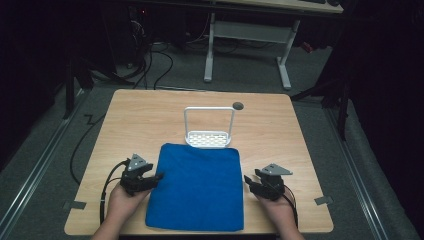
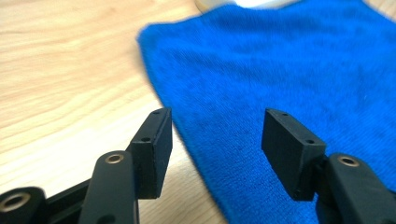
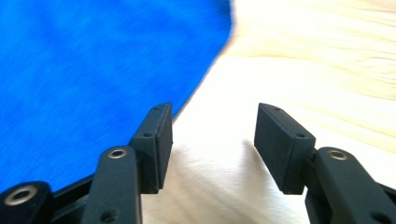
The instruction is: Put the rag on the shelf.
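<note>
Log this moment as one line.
left gripper: open, at blue cloth left edge | right gripper: open, at right edge | cloth flat, unheld

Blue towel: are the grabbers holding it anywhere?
No. Both the left gripper and the right gripper are open and hold nothing. Each sits beside one side edge of the blue towel, which lies flat on the table.

A white wire rack point(image 1: 209, 131) stands upright on the light wooden table point(image 1: 140, 115), its perforated base toward the near side and its tall loop frame rising behind. A small dark round grommet point(image 1: 238, 105) sits in the tabletop just beyond the rack's right post. Past the table's far edge, a white-legged desk frame point(image 1: 248, 42) stands on grey carpet point(image 1: 55, 150), with black cables point(image 1: 155, 62) trailing across the floor beside it.
</note>
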Motion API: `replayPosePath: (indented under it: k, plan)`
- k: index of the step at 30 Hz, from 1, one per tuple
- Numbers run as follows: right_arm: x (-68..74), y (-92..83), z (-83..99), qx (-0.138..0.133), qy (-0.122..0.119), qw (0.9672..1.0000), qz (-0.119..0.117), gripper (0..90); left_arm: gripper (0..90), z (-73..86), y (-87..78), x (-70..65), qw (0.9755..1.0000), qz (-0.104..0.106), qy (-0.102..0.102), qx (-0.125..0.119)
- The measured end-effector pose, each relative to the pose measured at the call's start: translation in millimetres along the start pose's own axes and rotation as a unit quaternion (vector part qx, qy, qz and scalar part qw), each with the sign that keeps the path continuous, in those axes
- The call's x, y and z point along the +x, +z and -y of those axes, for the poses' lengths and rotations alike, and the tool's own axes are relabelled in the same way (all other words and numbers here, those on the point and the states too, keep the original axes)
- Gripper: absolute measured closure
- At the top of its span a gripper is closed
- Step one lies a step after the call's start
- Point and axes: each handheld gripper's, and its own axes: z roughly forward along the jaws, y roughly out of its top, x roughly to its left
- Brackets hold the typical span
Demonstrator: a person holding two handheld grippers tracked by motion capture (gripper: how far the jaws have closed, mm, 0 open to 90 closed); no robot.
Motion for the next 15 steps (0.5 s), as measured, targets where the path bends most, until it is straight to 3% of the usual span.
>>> replayPosePath:
  k: [1,2,15]
  plan:
    - [0.0,0.0,0.0,0.0,0.0,1.0,0.0,47.5,44.1,0.0,0.0,0.0,1.0,0.0,0.0,0.0]
    - [-1.2,-1.9,0.5,-0.003,-0.001,1.0,0.008,47.6,44.2,2.6,0.5,2.8,0.9999,0.005,-0.012,0.003]
    - [0.9,-1.5,0.0,-0.009,-0.006,0.9999,0.006,47.5,44.2,5.5,8.8,5.1,0.9998,0.007,-0.011,0.014]
